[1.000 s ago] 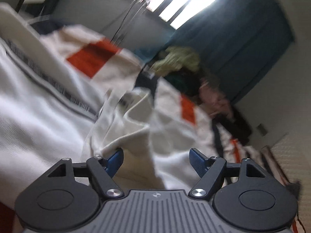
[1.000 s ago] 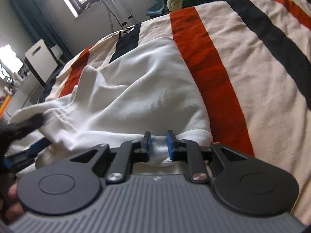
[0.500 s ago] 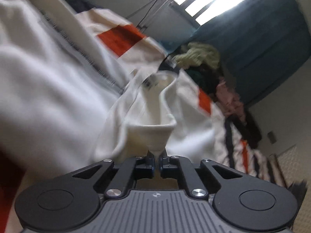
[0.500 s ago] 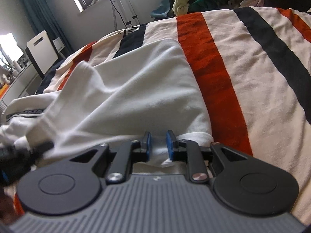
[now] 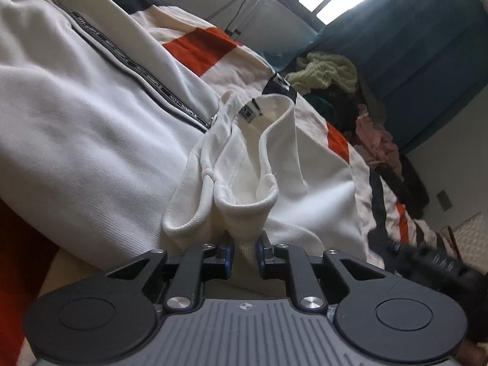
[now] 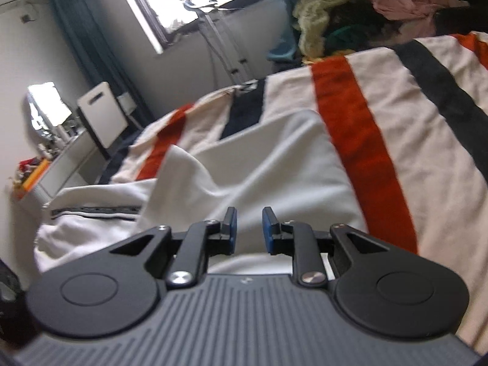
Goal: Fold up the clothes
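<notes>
mid-fold: the left gripper (image 5: pixel 244 251) pinches the ribbed cuff of the white sweatshirt (image 5: pixel 91 140) lying on the striped bed (image 6: pixel 396 140); right gripper (image 6: pixel 249 228) hangs released above it. next, probably carry the sleeve across.

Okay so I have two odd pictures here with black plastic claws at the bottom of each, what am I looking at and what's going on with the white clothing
Those claws are hand-held grabbers: a person carries one in each hand, and each has a camera looking forward along its two fingers. So one picture is from the left grabber, the other from the right. Both look across a bed with a striped blanket, orange, black and cream. On it lies a white garment with a dark printed stripe. The left gripper is shut on a bunched edge of that garment. The right gripper is open over the cloth, holding nothing. A pile of clothes sits behind.
</notes>
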